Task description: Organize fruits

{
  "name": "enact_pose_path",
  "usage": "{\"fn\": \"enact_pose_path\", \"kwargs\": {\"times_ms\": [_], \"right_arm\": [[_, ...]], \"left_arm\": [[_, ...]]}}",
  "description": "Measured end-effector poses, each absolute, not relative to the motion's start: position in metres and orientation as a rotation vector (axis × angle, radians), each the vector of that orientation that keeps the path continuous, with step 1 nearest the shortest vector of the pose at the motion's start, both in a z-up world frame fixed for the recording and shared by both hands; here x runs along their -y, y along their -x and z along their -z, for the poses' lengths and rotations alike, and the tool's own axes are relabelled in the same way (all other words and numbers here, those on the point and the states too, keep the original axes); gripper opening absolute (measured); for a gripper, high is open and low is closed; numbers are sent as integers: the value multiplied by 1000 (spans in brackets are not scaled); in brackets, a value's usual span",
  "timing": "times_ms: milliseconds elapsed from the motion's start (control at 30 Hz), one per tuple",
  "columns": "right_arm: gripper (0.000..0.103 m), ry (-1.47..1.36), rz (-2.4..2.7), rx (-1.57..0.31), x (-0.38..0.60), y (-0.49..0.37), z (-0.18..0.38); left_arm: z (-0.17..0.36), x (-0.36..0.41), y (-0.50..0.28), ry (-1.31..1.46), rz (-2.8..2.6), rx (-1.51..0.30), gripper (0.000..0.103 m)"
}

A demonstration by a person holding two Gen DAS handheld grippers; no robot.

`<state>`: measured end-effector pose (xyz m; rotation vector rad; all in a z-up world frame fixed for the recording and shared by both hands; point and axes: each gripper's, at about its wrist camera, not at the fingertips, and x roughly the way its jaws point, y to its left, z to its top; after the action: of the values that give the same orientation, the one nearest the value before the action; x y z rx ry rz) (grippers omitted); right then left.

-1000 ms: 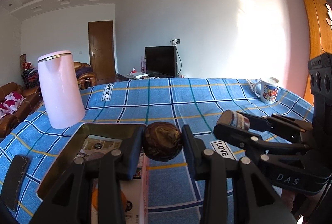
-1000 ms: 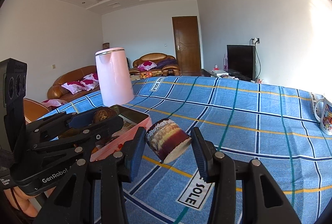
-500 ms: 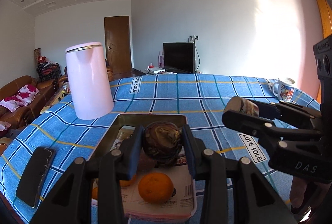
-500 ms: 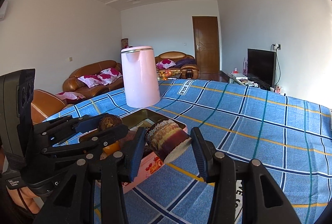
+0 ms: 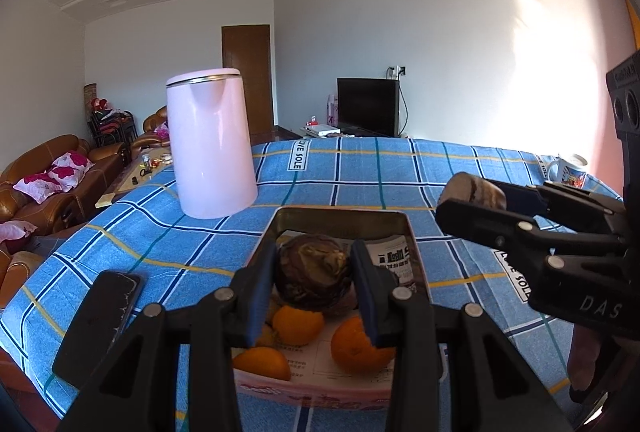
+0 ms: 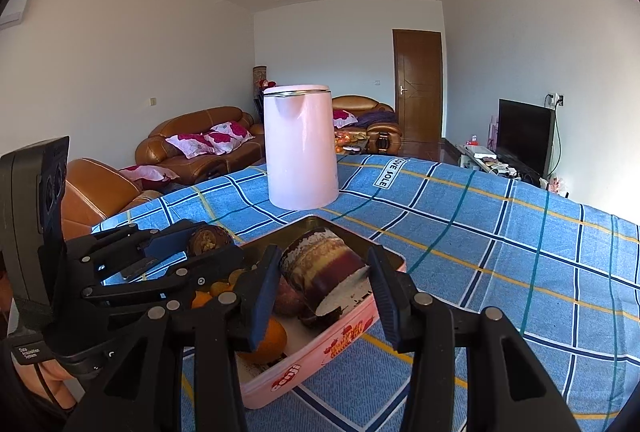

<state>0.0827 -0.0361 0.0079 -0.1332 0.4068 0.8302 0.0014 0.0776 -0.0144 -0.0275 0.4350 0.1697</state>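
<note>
- The blue checked tablecloth with yellow and dark lines carries white patches printed "LOVE SOLE", one readable near the far edge and another partly hidden behind the right tool.
- The right gripper's black body shows the letters "DAS" in the left wrist view; the left gripper's body bears a small white label, "Data Acquisition System" as far as it can be read.
- The pink rectangular tin box has red-orange lettering and cartoon figures on its outer wall, too distorted to read; a printed paper sheet with dark characters lines its bottom.
- The left gripper's jaws are clamped on a dark brown, wrinkled round fruit, held above the open tin.
- The right gripper's jaws are pressed against a cut chunk of dark purple-brown fruit with pale bands on its skin and a white cut face turned down and to the right, held over the tin's near end.
- Several small orange citrus fruits lie inside the tin, one of them with its peel partly torn.
- A tall pale pink electric kettle stands upright on the cloth just beyond the tin.
- A black smartphone lies flat to the left of the tin.
- A white mug with colourful print stands at the far right edge of the table.
</note>
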Motion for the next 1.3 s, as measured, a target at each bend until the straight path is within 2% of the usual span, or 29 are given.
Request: {"fn": "enact_pose_path", "kwargs": {"times_ms": [367, 967, 1067, 1167, 1233, 1300], "right_arm": [[46, 173, -845, -458, 14, -82, 1], [47, 261, -851, -647, -17, -91, 42], [51, 254, -853, -640, -15, -90, 42], [57, 245, -843, -633, -10, -88, 40], [62, 233, -834, -620, -6, -87, 36], [66, 214, -824, -608, 0, -86, 33]], "left_arm": [[21, -99, 3, 48, -198, -467, 39], [48, -104, -7, 52, -195, -559, 41], [50, -103, -8, 50, -200, -563, 43], [47, -106, -4, 63, -218, -555, 55], [43, -108, 0, 72, -224, -535, 68], [39, -108, 4, 83, -219, -516, 72]]}}
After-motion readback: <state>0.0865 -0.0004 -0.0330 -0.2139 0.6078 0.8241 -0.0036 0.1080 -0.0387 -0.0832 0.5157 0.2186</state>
